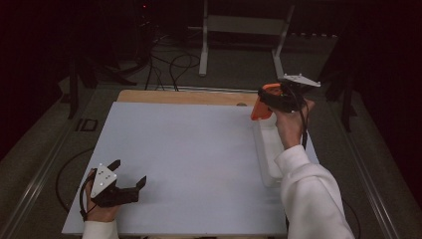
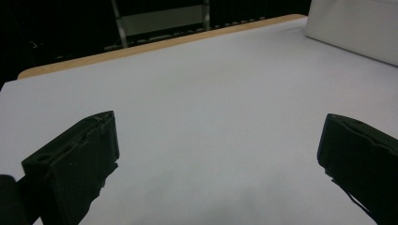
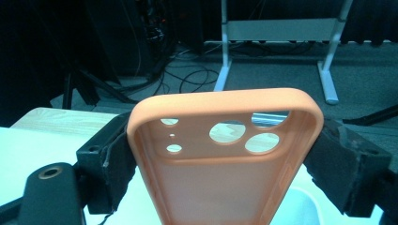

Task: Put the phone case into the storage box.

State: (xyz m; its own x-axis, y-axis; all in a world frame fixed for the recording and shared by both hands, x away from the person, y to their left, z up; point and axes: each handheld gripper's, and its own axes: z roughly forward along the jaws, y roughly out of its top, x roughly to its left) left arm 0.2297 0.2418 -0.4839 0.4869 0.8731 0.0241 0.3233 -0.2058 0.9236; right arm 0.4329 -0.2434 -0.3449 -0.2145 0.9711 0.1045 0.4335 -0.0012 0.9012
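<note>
An orange phone case [image 3: 220, 168] with round camera holes is clamped by its sides between the two jaws of my right gripper [image 3: 225, 159]. In the high view that case [image 1: 260, 105] hangs above the table's far right part, held up by my right gripper [image 1: 268, 99]. My left gripper [image 1: 130, 174] rests low over the near left corner of the white table top [image 1: 189, 159], open. Its jaws stand wide apart in the left gripper view, with nothing but bare white surface around my left gripper [image 2: 218, 140].
A clear shallow tray [image 1: 268, 149] lies along the table's right side, under the right hand; a white box-like edge [image 2: 356, 28] of it appears at the far right. A wooden strip [image 1: 184, 96] borders the far edge. Beyond are cables [image 1: 169, 64] and a white stand [image 1: 239, 30].
</note>
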